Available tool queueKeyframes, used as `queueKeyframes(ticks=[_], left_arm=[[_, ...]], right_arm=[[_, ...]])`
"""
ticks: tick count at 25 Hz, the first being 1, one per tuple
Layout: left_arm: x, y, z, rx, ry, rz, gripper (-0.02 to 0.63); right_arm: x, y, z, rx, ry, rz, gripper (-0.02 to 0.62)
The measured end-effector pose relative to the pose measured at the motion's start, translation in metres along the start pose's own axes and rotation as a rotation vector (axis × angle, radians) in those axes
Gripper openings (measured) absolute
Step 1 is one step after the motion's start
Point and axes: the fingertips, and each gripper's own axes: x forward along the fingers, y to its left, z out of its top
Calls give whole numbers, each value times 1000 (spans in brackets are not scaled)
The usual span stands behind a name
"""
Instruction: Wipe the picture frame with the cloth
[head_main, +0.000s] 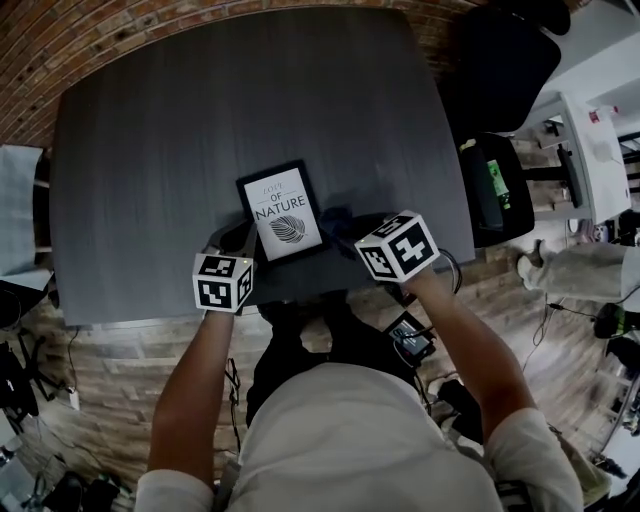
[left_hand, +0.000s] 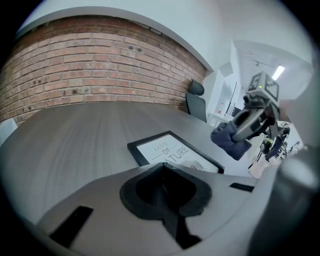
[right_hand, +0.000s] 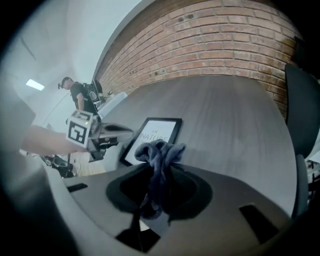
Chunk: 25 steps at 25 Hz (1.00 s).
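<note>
One long brick wall (left_hand: 75, 65) and a dark grey table (head_main: 200, 130) with a wood grain take up most of what we see, the wall running behind the table's far edge. Off the table's far right corner we see a black office chair (head_main: 500, 70). On the table a black picture frame (head_main: 283, 212) lies flat, close to the near edge and about midway along it, turned a little askew; its white print shows the word NATURE above a leaf drawing. We hold the left gripper (left_hand: 161, 172) at the frame's near left corner, low over the near edge of the table, with its jaws together and nothing between them; whether it touches the frame we cannot tell. We hold the right gripper (right_hand: 157, 187) by the frame's near right corner, pointing steeply down, its jaws clamped on a dark blue cloth (right_hand: 159, 152). That cloth is bunched up, with a crumpled wad sticking out past the jaw tips just beside the frame's right side. From the left gripper view the wad looks to be off the table surface, though we cannot say so for certain.
</note>
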Motion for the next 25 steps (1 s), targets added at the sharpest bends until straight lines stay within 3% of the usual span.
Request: queueKeyframes(ticks=[3, 6, 11, 25], left_arm=[[-12, -18, -7, 37, -5, -35, 17], [-19, -39, -22, 75, 28, -82, 153], [-25, -58, -43, 174, 79, -118, 251], [-16, -53, -70, 277, 196, -97, 253]], right_arm=[[6, -25, 23, 125, -71, 7, 107], [18, -48, 40, 254, -119, 22, 106], [35, -71, 74, 393, -195, 64, 106], [70, -113, 149, 621, -423, 114, 106]])
